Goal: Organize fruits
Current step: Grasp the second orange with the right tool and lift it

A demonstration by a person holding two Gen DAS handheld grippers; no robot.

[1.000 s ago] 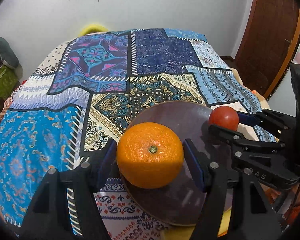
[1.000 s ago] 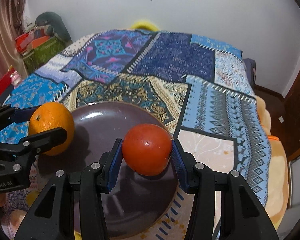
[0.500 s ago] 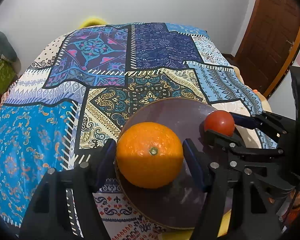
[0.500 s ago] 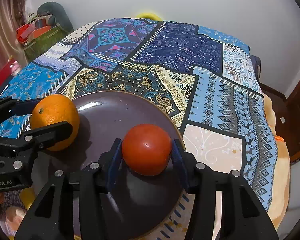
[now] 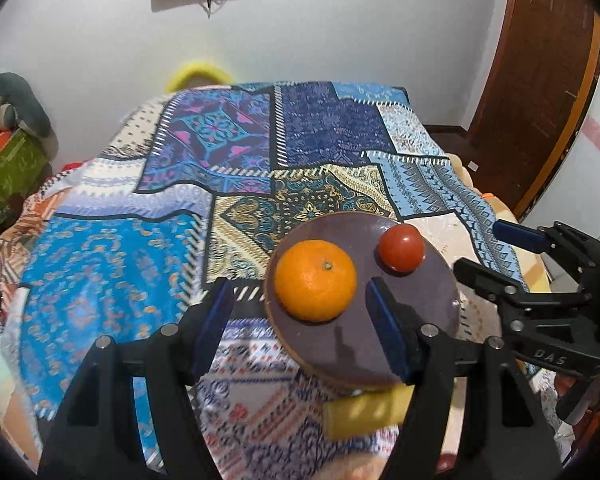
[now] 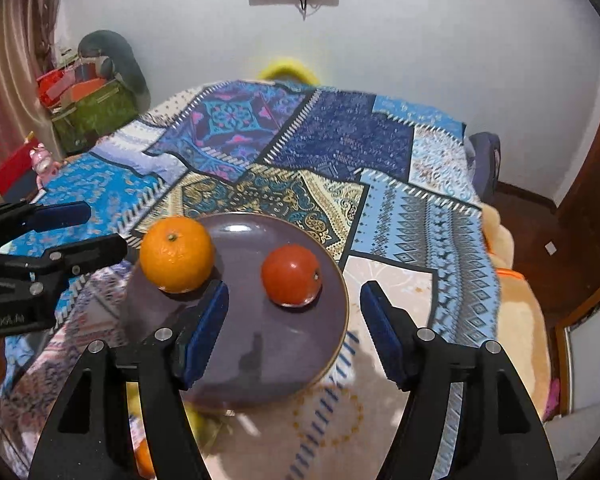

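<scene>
A yellow object [image 5: 364,414] below the plate [image 5: 440,292] is blurred and partly hidden by the left tongs [image 5: 300,312]. An orange fruit [image 6: 143,458] is half covered by the right tongs [image 6: 294,312]. The far yellow shape [image 6: 288,68] is smeared beyond telling.

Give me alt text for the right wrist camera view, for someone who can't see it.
An orange and a red tomato sit apart on a dark purple plate on a patchwork bedspread. The right gripper hangs over the plate's near side, jaws open and empty; the left gripper enters from the left.
</scene>
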